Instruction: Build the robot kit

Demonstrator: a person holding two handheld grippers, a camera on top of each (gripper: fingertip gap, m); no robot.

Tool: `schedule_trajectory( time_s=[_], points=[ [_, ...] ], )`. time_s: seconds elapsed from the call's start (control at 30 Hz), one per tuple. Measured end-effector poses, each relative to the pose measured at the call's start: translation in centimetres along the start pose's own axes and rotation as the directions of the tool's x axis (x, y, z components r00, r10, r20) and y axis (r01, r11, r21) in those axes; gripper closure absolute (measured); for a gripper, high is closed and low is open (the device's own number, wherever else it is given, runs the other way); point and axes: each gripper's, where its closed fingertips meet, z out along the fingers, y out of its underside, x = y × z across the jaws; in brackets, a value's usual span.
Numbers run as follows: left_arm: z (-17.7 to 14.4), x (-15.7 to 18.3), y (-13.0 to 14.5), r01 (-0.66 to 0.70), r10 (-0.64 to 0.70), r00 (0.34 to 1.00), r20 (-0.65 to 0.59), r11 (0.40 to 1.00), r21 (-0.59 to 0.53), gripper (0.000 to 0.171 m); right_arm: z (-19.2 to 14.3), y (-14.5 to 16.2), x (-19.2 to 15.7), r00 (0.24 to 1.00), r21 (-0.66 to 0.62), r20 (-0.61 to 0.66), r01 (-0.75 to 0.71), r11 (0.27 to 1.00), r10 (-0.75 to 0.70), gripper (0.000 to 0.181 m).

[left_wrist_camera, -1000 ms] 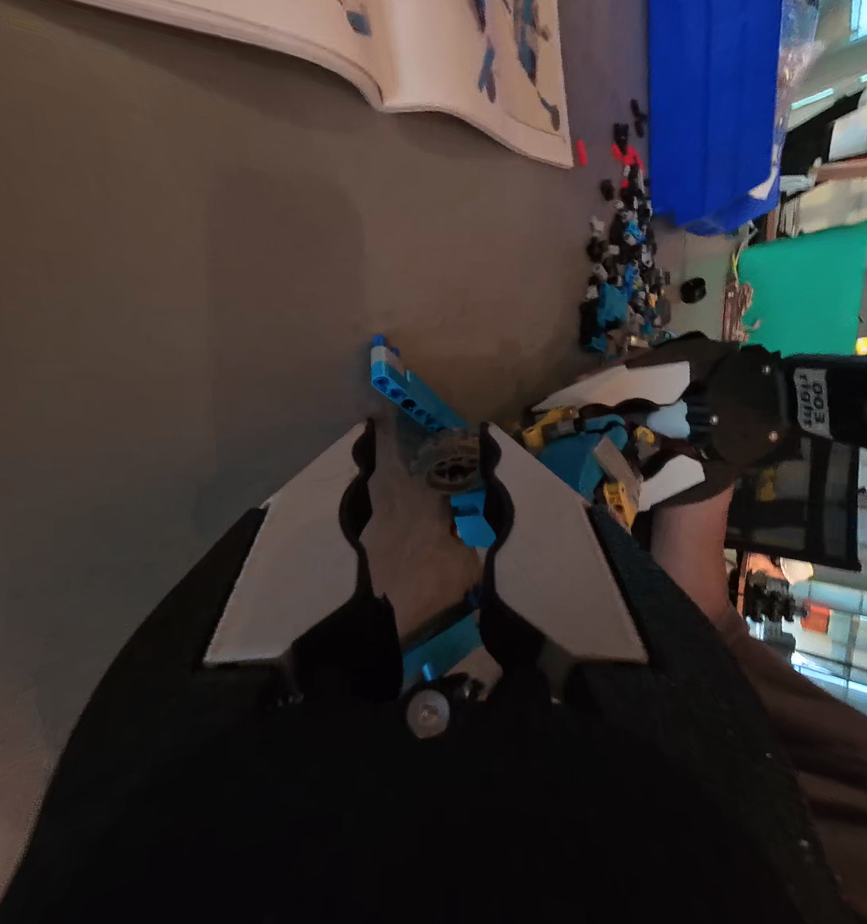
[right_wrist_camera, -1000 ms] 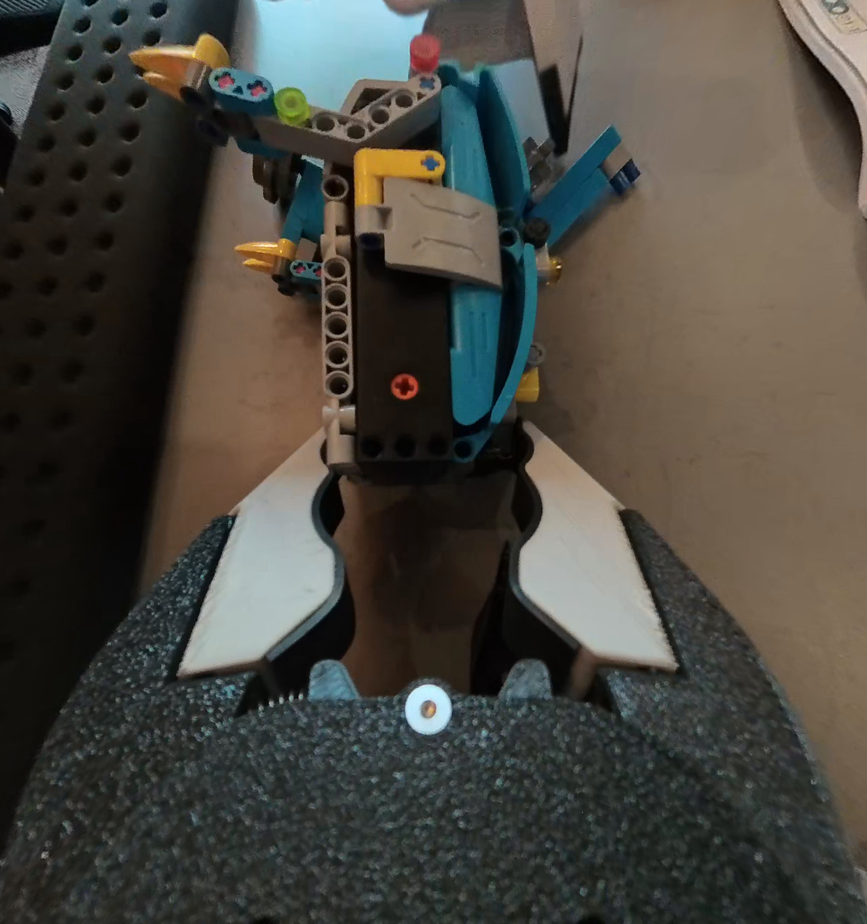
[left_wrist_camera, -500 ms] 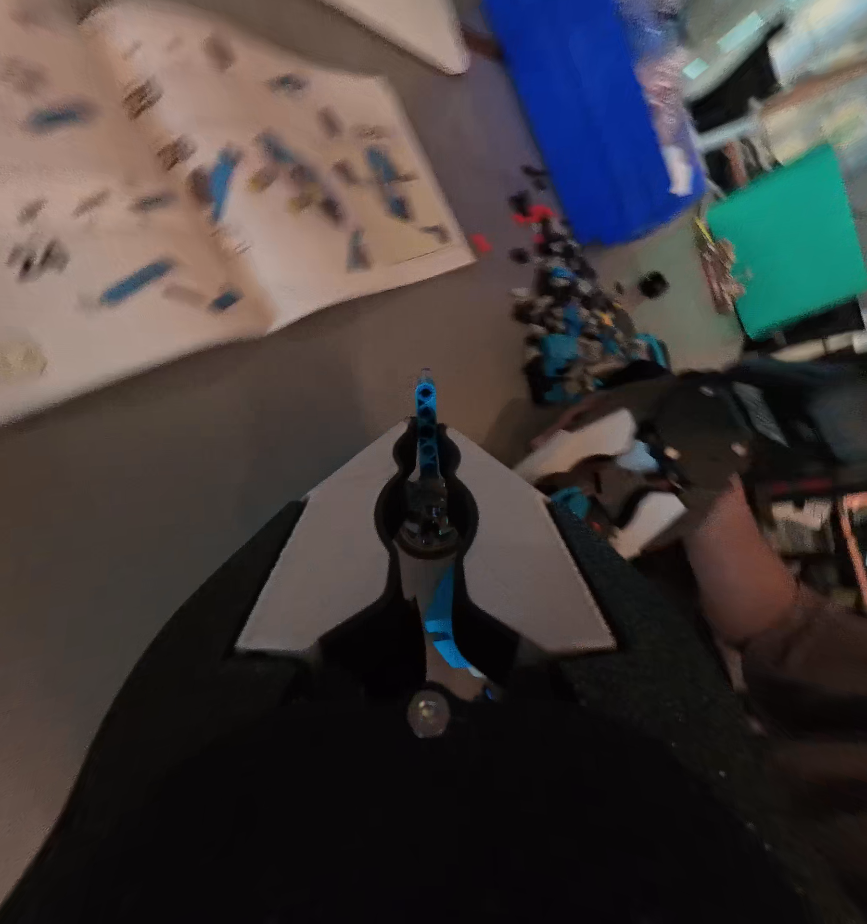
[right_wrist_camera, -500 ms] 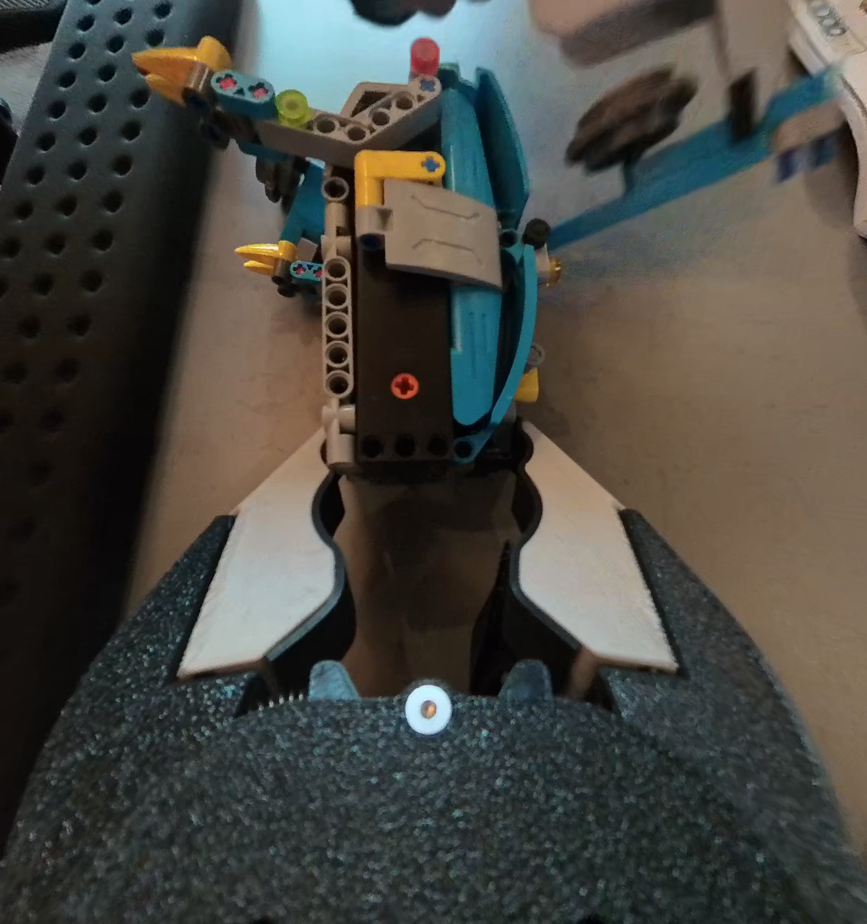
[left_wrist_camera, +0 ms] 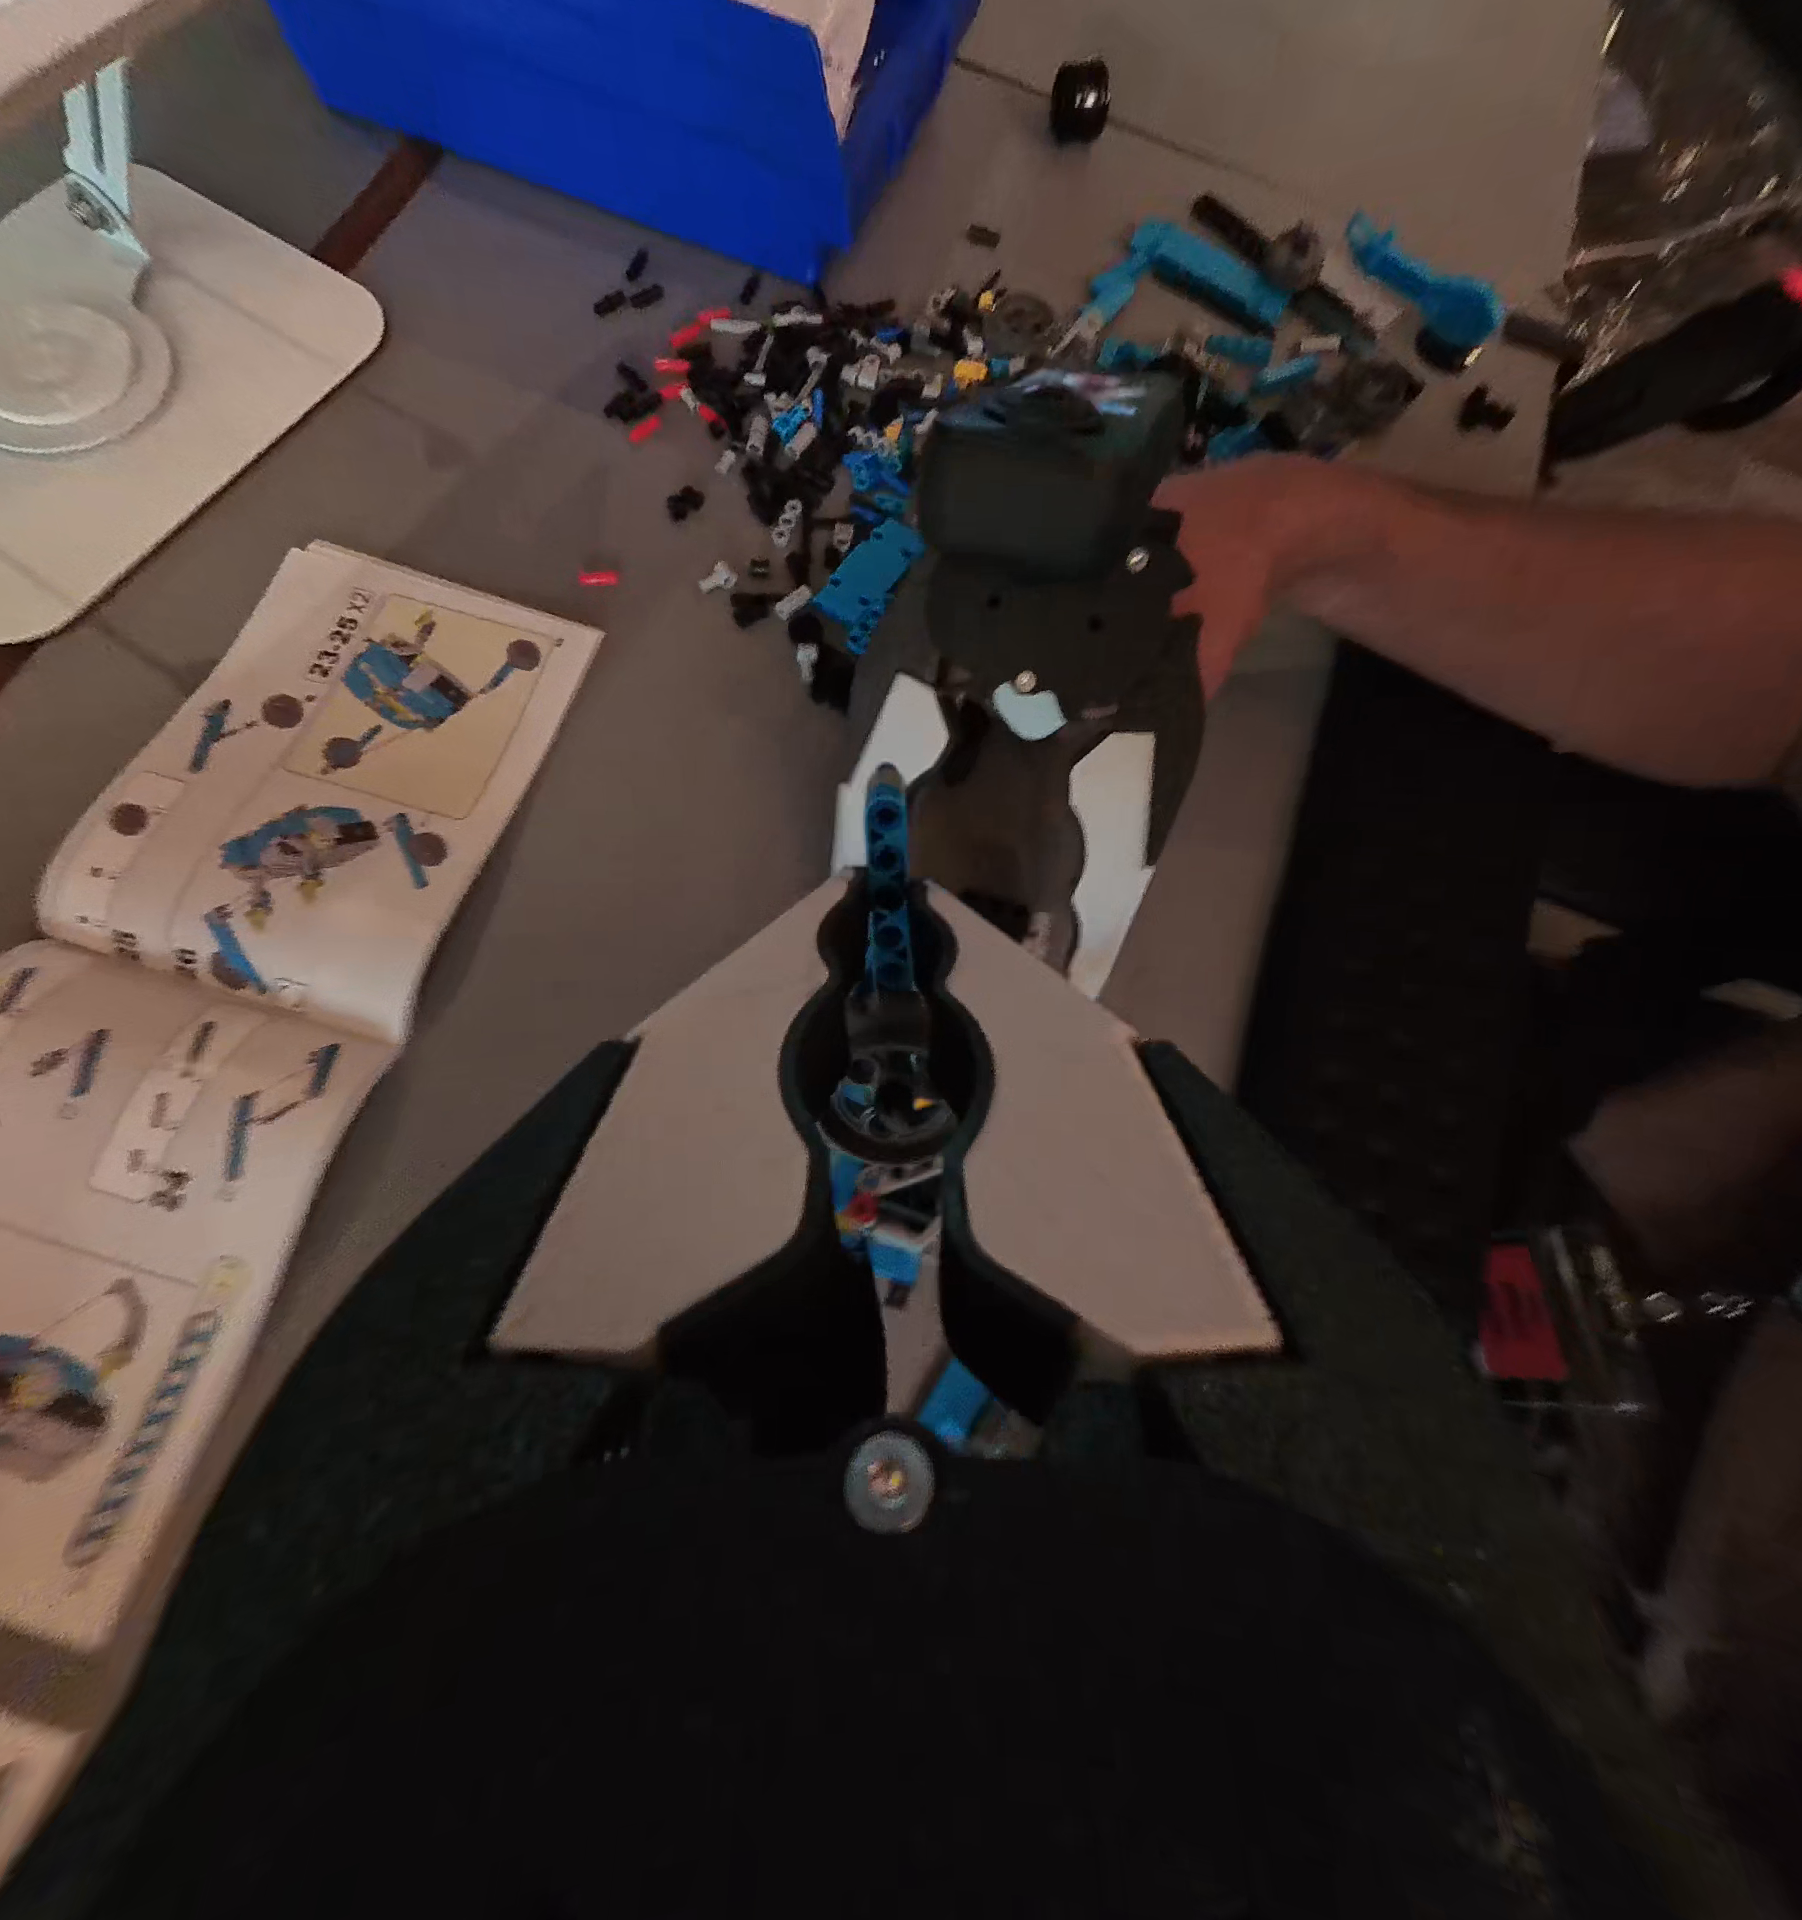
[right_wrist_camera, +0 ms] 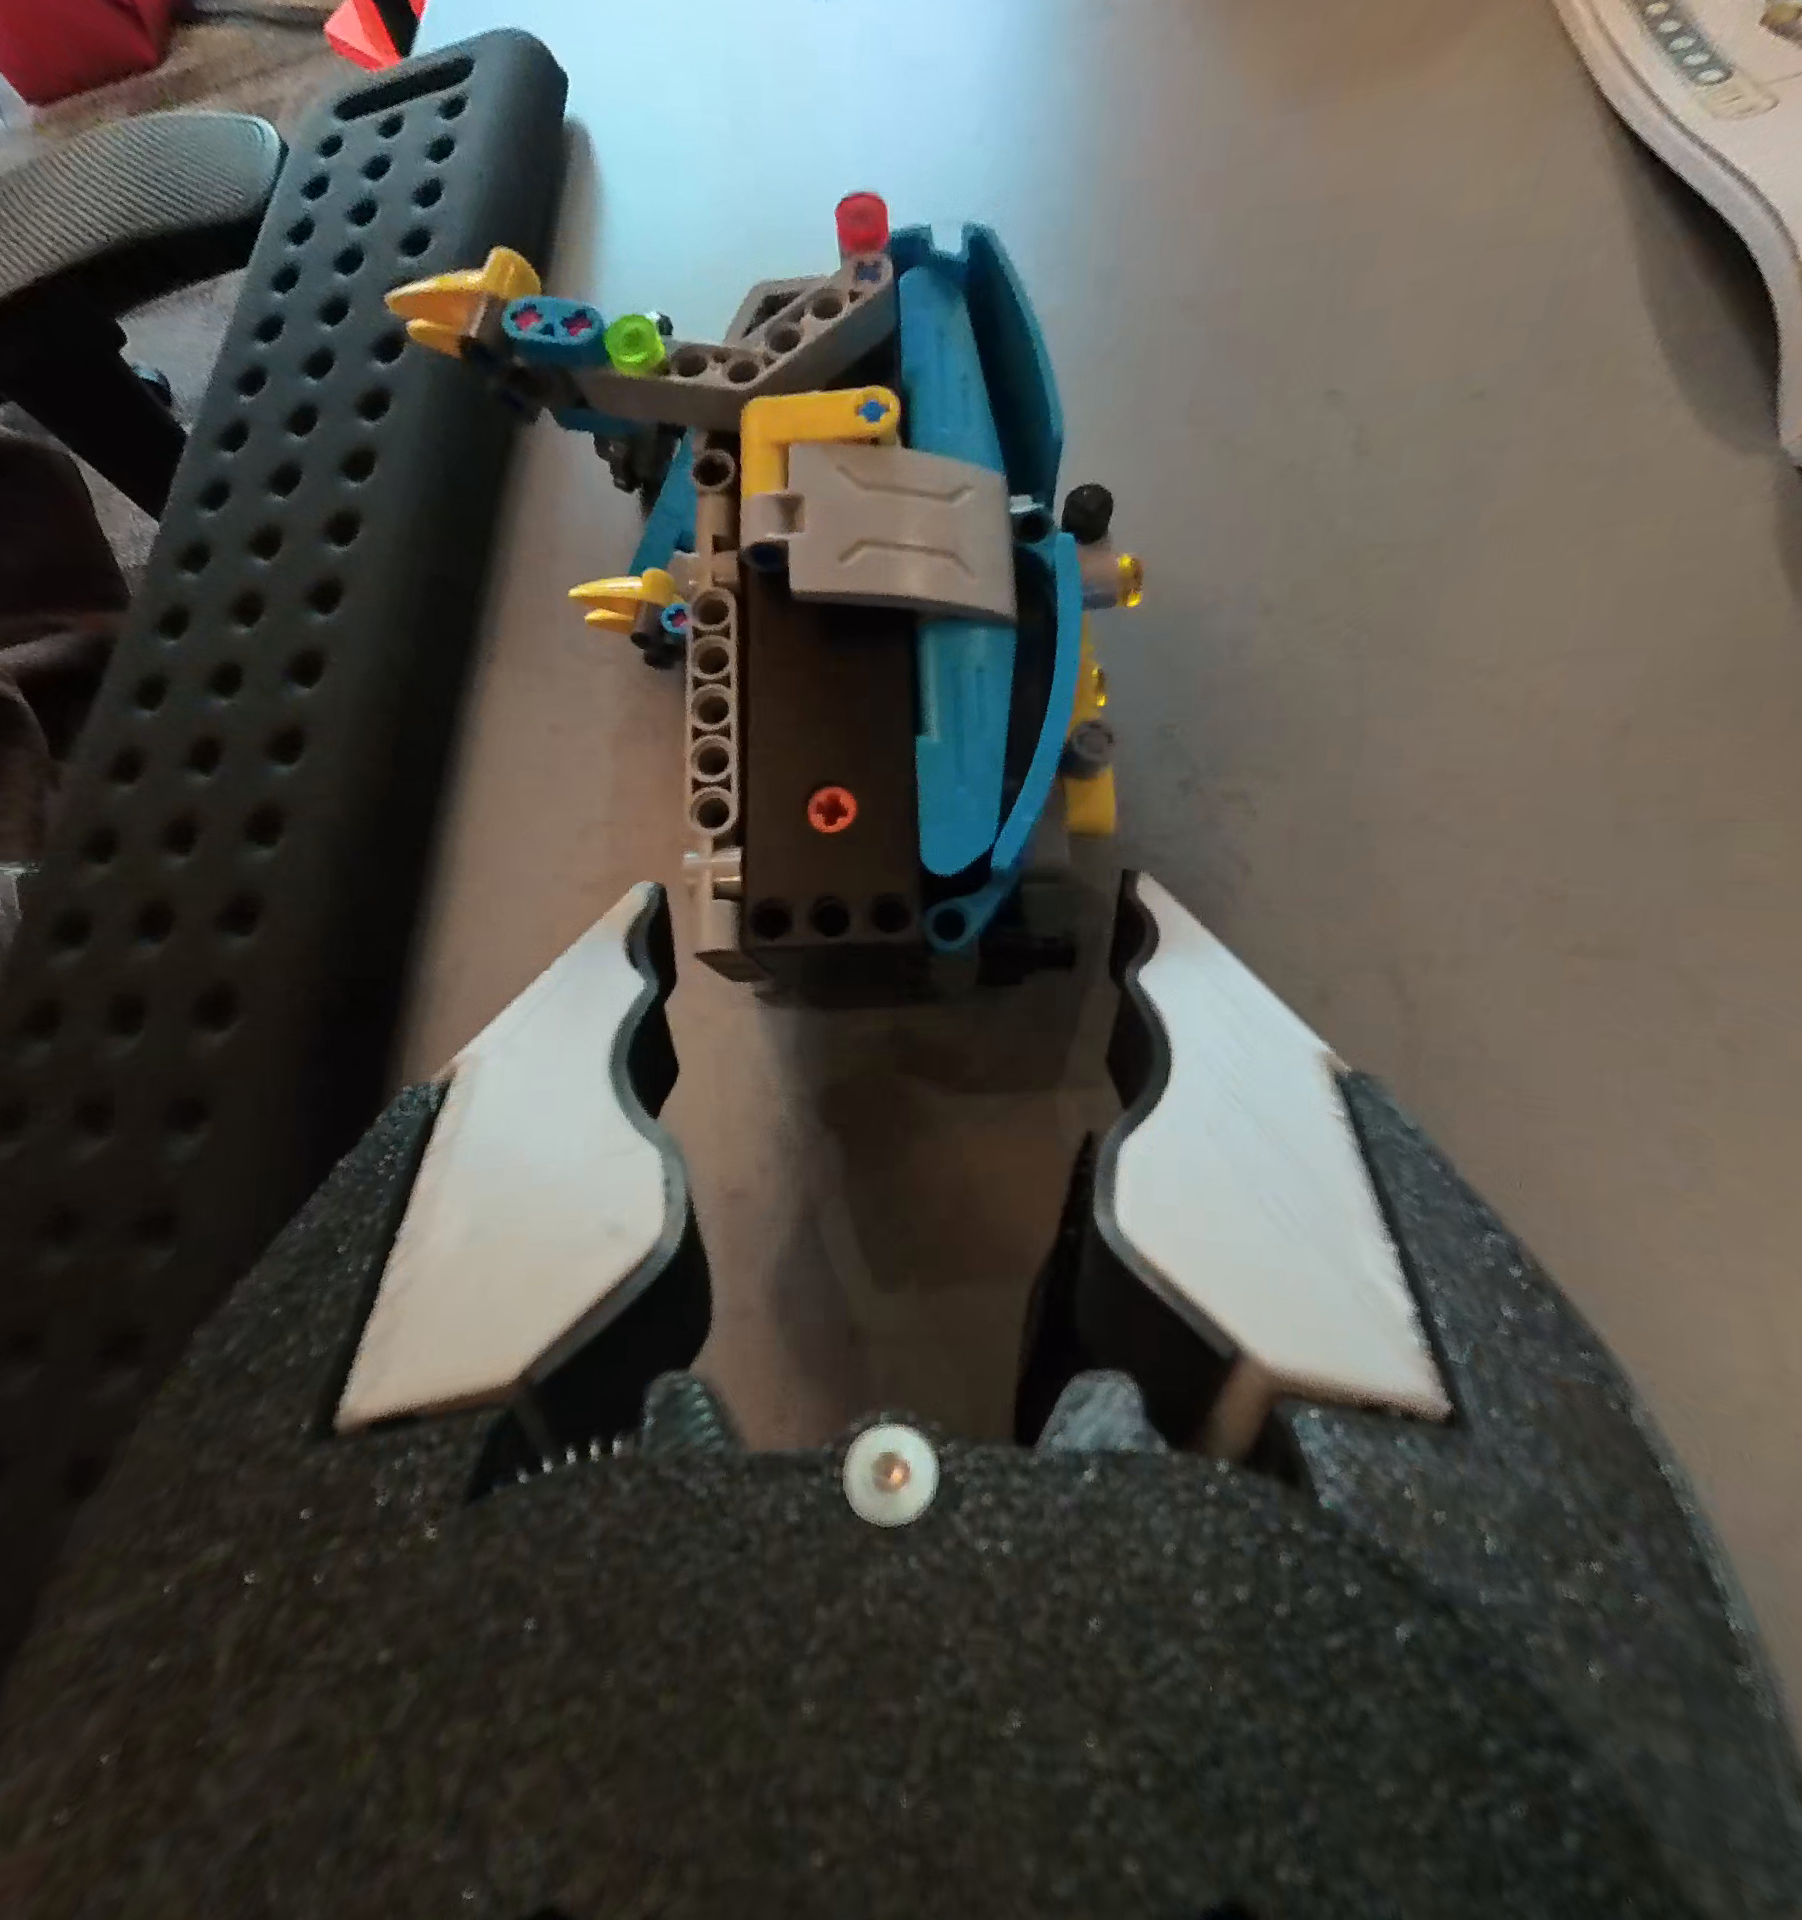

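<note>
Bricks lie scattered in a loose pile (left_wrist_camera: 876, 416) at the far side of the grey surface (left_wrist_camera: 585, 810), and only the left wrist view shows them, along with a blue box (left_wrist_camera: 585, 114) behind them, a pale stand base (left_wrist_camera: 97, 416) to the left and an open instruction booklet (left_wrist_camera: 201, 987) with printed building steps; its writing is left unread. That view also shows the right tool (left_wrist_camera: 1011, 914) from outside, held by a hand (left_wrist_camera: 1250, 540), pointing down at the surface.

The left tool (left_wrist_camera: 884, 914) is pressed together, pinching a blue beam assembly (left_wrist_camera: 886, 935) whose holed strip sticks out past the tips, with a dark round part sitting in the hollow between the fingers.

The right wrist view alone shows a brick model (right_wrist_camera: 855, 623) in blue, black, grey and yellow lying on the surface beside a black perforated panel (right_wrist_camera: 253, 623). The right tool (right_wrist_camera: 892, 914) is spread, its tips on either side of the model's near end; contact is unclear. A booklet corner shows at upper right.
</note>
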Motion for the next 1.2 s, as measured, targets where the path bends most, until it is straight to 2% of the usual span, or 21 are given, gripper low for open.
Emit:
schedule_trajectory(
  time_s=[0.13,0.2,0.3,0.37,0.43,0.5,0.57,0.63,0.73,0.83,0.9,0.93,1.0,1.13,1.2],
  points=[
    [0.0,1.4,-1.8,0.149,-0.137,0.986,-0.094,0.979,0.137,0.166,-1.7,-1.8,0.2,1.0,0.1,-0.022,-0.011,0.995,0.013,0.091],
    [-0.6,1.6,-3.0,0.222,-0.194,0.971,-0.14,0.948,0.23,0.166,-3.7,-4.1,0.0,1.0,0.221,-0.027,-0.009,0.975,0.015,0.095],
    [-1.2,2.3,-4.6,0.325,-0.246,0.937,-0.249,0.876,0.356,0.166,-7.4,-9.2,-2.6,0.994,0.504,0.11,-0.046,0.862,-0.011,0.106],
    [-1.0,2.6,-4.9,0.367,-0.261,0.918,-0.297,0.843,0.393,0.165,-9.0,-10.9,-4.5,0.97,0.592,0.237,-0.106,0.799,-0.048,0.116],
    [-0.6,2.7,-4.9,0.396,-0.271,0.905,-0.328,0.821,0.412,0.165,-9.7,-11.3,-4.7,0.966,0.626,0.248,-0.108,0.773,-0.066,0.14],
    [-0.2,2.9,-4.7,0.424,-0.278,0.889,-0.363,0.799,0.426,0.165,-10.3,-11.6,-4.2,0.971,0.659,0.233,-0.115,0.743,-0.057,0.148],
    [0.4,3.1,-4.3,0.435,-0.282,0.882,-0.378,0.795,0.422,0.165,-10.5,-11.6,-4.0,0.959,0.659,0.28,-0.165,0.734,-0.036,0.15],
    [0.7,3.5,-3.9,0.43,-0.272,0.881,-0.387,0.8,0.418,0.165,-10.1,-11.1,-3.5,0.954,0.631,0.3,-0.204,0.749,0.007,0.173],
    [0.8,4.2,-3.0,0.349,-0.203,0.91,-0.362,0.846,0.403,0.164,-9.4,-10.4,-3.9,0.921,0.567,0.389,-0.272,0.777,0.039,0.174],
    [0.4,5.0,-2.2,0.253,-0.11,0.934,-0.341,0.876,0.41,0.137,-9.1,-10.2,-5.7,0.885,0.529,0.465,-0.288,0.798,0.011,0.174],
    [-0.5,6.7,-1.9,0.214,-0.018,0.909,-0.416,0.876,0.431,0.134,-9.3,-10.4,-7.9,0.83,0.511,0.557,-0.318,0.799,-0.026,0.174],
    [-1.4,7.9,-1.9,0.205,0.043,0.88,-0.474,0.865,0.458,0.135,-9.9,-10.6,-9.2,0.774,0.507,0.63,-0.355,0.786,-0.056,0.173],
    [-2.9,8.9,-2.1,0.204,0.13,0.829,-0.544,0.836,0.51,0.134,-11.8,-11.3,-11.4,0.605,0.476,0.787,-0.468,0.745,-0.123,0.175],
    [-4.5,8.5,-2.3,0.189,0.245,0.751,-0.613,0.81,0.555,0.128,-13.5,-13.1,-12.5,0.397,0.446,0.889,-0.63,0.635,-0.23,0.176],
    [-5.3,8.2,-2.8,0.174,0.298,0.711,-0.637,0.804,0.569,0.119,-13.3,-14.0,-12.0,0.362,0.439,0.897,-0.662,0.607,-0.254,0.174]
  ],
)
